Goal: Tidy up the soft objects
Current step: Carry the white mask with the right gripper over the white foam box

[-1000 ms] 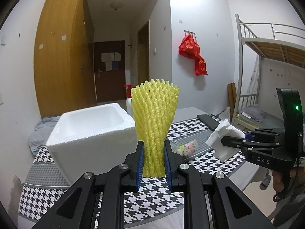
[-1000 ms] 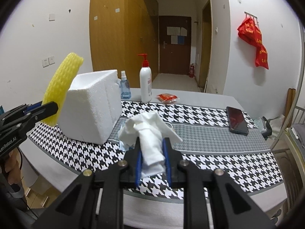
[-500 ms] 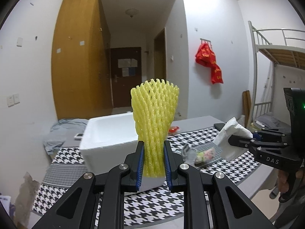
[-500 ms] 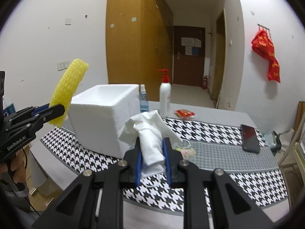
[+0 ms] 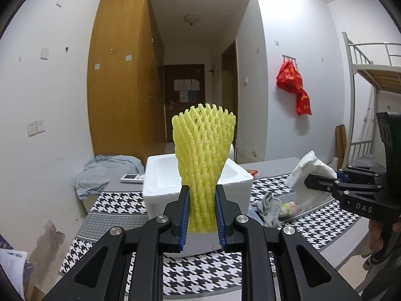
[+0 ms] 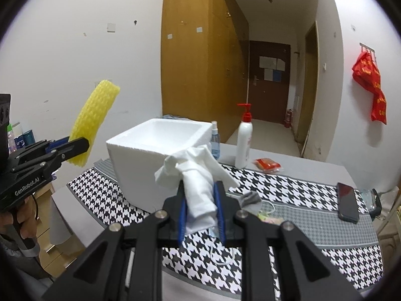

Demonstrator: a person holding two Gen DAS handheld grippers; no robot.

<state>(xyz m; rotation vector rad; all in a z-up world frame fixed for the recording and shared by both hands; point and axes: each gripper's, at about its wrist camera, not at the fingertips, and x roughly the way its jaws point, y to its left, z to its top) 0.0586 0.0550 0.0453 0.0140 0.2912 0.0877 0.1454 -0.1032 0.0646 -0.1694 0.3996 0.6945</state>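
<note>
Over the houndstooth table (image 6: pixel 295 195) I've lifted both loads clear, left gripper (image 5: pixel 202 215) clamping the yellow foam net (image 5: pixel 203 165), right gripper (image 6: pixel 200 209) pinching the white cloth (image 6: pixel 198 188), both now nearer the foam box (image 6: pixel 160 148), ready for dropping in.

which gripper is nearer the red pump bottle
Right. The right gripper is just short of the table, the pump bottle ahead of it; the left gripper hangs further left, beyond the foam box.

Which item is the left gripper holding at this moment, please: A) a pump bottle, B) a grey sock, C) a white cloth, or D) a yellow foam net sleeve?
D: the left gripper is shut on the yellow foam net sleeve, which stands upright between its blue pads.
</note>
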